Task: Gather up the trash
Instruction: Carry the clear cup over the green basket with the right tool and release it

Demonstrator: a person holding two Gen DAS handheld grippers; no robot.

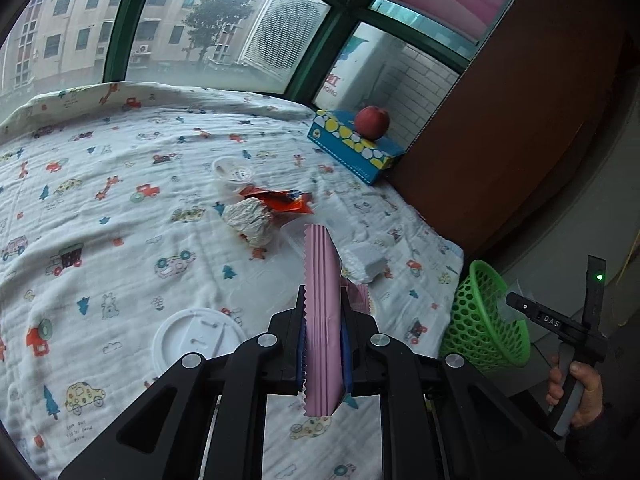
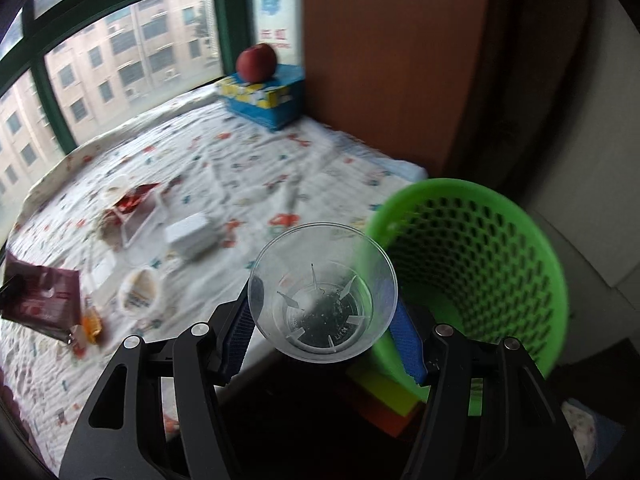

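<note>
My left gripper [image 1: 323, 312] is shut on a pink wrapper [image 1: 322, 320] and holds it upright above the patterned cloth. My right gripper [image 2: 323, 312] is shut on a clear plastic cup [image 2: 323, 292], held just left of the green mesh basket [image 2: 472, 272]; the basket also shows in the left wrist view [image 1: 484, 320], off the table's right edge. Trash on the cloth: a crumpled white paper ball [image 1: 250, 220], an orange wrapper [image 1: 280, 200], a white lid [image 1: 196, 340], a small clear lid [image 1: 232, 170], a white foam block [image 1: 366, 262].
A blue tissue box [image 1: 354, 146] with a red apple [image 1: 372, 122] on it stands at the back right by a brown cabinet [image 1: 520, 120]. Windows run behind the table. A dark red packet [image 2: 44, 300] and a small white cup [image 2: 140, 292] lie at the left.
</note>
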